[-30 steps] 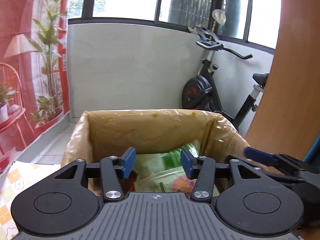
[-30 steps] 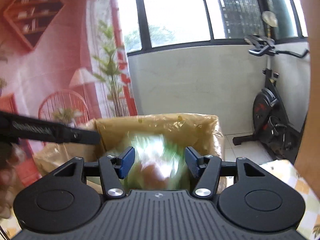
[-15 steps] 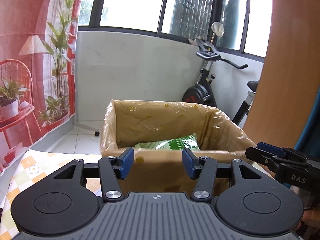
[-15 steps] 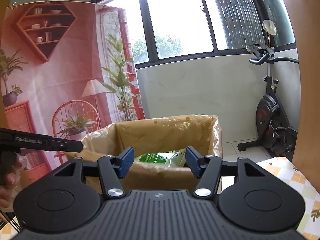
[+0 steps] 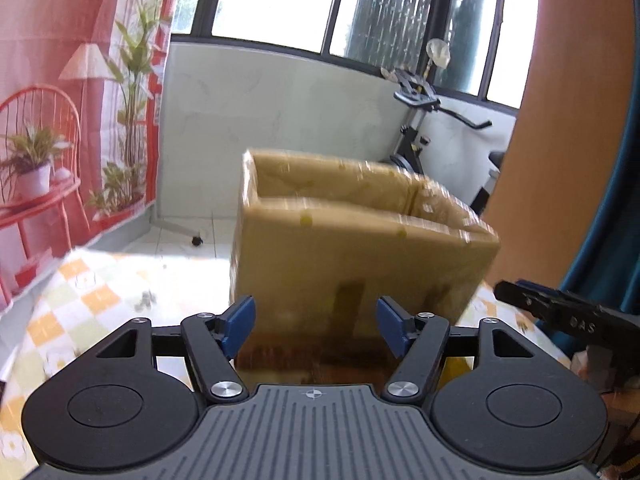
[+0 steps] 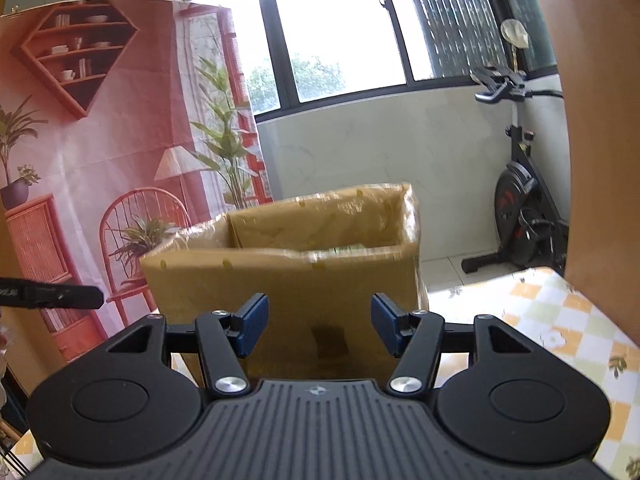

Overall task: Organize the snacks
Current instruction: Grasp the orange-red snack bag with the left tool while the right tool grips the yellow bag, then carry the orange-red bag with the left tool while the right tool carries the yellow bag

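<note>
A brown cardboard box (image 5: 360, 248) lined with clear plastic stands on the checked tablecloth, seen from outside and a little below its rim. In the right wrist view the same box (image 6: 288, 276) shows a sliver of green snack packet (image 6: 346, 247) above its near wall. My left gripper (image 5: 316, 330) sits short of the box's near wall; its jaws are opening and nothing is between them. My right gripper (image 6: 316, 328) is also open and empty, facing the box's front. Each view catches the other gripper's black finger at its side edge.
The yellow, green and white checked tablecloth (image 6: 560, 320) spreads to both sides of the box. A wooden panel (image 5: 568, 120) rises at the right. An exercise bike (image 6: 520, 208) stands beyond the table by the white wall. A red printed backdrop (image 6: 100, 140) hangs at the left.
Both grippers drew back from over the box interior to in front of its outer wall. The green packets inside dropped out of sight. The left jaws stand wider.
</note>
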Motion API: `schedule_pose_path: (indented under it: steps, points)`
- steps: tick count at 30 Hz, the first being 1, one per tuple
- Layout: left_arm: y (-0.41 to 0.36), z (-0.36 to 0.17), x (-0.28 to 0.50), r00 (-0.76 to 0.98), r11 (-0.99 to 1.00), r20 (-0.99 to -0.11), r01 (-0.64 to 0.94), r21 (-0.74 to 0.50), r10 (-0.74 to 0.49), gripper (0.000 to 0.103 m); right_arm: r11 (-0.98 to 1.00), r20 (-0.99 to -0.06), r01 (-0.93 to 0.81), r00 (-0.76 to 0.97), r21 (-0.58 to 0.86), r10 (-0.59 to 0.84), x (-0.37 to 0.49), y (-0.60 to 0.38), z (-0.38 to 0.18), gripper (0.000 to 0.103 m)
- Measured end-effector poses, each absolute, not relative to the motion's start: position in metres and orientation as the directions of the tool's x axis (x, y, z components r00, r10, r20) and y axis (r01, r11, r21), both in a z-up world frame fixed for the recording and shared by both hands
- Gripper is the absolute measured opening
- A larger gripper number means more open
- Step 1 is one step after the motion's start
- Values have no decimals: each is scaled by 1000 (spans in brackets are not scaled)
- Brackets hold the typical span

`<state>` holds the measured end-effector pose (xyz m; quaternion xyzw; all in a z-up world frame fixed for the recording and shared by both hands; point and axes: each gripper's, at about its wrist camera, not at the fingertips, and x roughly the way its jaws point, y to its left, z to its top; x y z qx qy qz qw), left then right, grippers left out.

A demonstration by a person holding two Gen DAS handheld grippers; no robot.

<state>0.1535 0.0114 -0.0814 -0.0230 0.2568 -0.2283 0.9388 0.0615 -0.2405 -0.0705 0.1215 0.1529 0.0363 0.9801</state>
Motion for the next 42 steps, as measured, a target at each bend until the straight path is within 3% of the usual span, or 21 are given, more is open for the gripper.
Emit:
schedule_pose_path:
  steps: [10,18,26,42]
  points:
    - [5,-139,128,743,909,-530,381,-165,-408,73,984,-373,-5,925,180,73,42,-225,-104,60]
    - [0,-165,130,721,916,-569,352,-190,-395,75,977,-444,50,895,206,48,50,-244,-127,60]
    - [-12,-176,128,702,899,-571,403,-175,-425,75,966,-519,77,852,248,65,71,-248,-156,80]
    - [-21,-190,134,660,882,-595,420,-213,-458,76,953,-567,70,816,293,115,102,-251,-177,82]
